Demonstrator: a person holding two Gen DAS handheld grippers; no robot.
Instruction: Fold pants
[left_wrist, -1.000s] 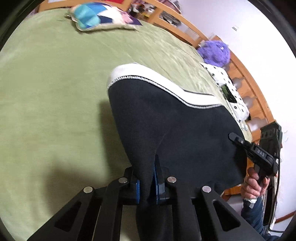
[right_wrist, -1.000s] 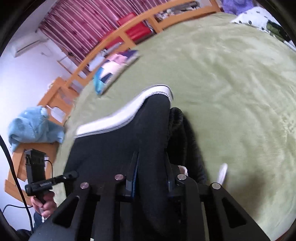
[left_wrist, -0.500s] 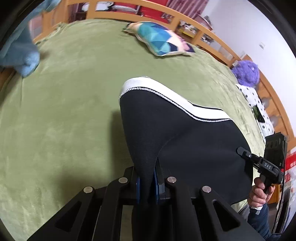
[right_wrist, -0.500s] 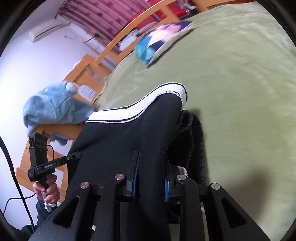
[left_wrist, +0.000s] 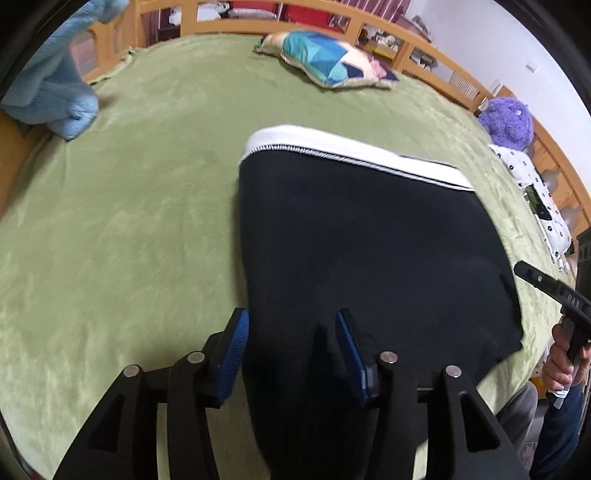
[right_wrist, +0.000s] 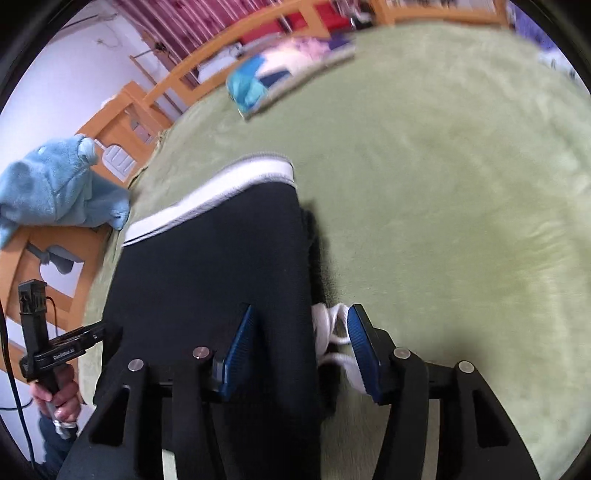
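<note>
Your left gripper (left_wrist: 291, 354) has just been opening: its blue fingers (left_wrist: 233, 354) stand apart with a fold of the black pants (left_wrist: 369, 251) between them, pads no longer pressing. Your right gripper (right_wrist: 301, 349) has just been opening too, the pants' edge and a white drawstring (right_wrist: 327, 328) loose in its gap. The pants lie flat on the green bed (left_wrist: 122, 229), white waistband (left_wrist: 351, 155) at the far side. The cloth looks soft, thick and limp, so it should drape and slump; judge the corners or the waistband your best holds. The near hem is hidden under both grippers, and the right view is blurred.
</note>
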